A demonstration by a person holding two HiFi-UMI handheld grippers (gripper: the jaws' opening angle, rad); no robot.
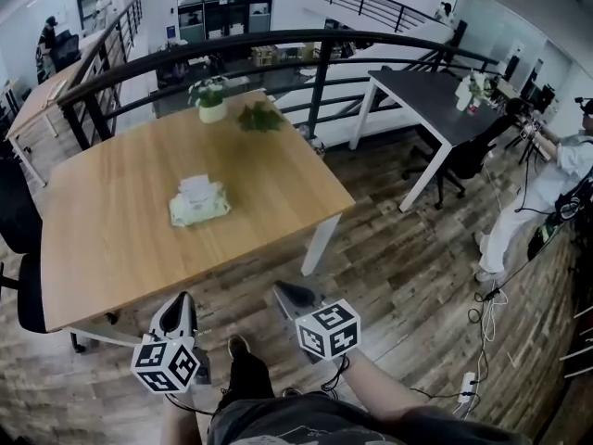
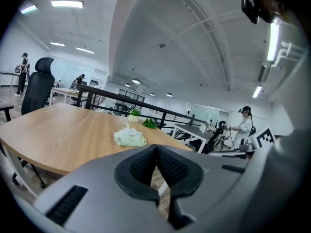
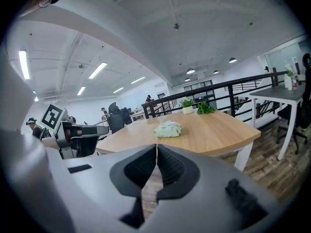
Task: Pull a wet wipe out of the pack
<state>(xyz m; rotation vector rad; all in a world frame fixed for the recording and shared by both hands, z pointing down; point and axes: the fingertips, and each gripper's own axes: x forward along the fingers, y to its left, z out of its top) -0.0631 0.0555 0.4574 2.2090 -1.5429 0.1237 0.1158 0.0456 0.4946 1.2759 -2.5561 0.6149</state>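
Observation:
A pale green wet wipe pack (image 1: 198,203) lies in the middle of the wooden table (image 1: 111,239), with a white wipe sticking up from its top. The pack also shows in the left gripper view (image 2: 129,138) and in the right gripper view (image 3: 168,129), some way ahead of the jaws. My left gripper (image 1: 182,304) hangs short of the table's near edge, shut and empty. My right gripper (image 1: 285,292) is beside it to the right, over the floor, also shut with nothing between its pads.
A small potted plant (image 1: 211,100) and a bunch of green leaves (image 1: 260,118) stand at the table's far edge. A black railing (image 1: 315,72) runs behind the table. A black chair (image 1: 18,248) stands at its left side. A dark table (image 1: 435,105) and a person (image 1: 547,188) are at the right.

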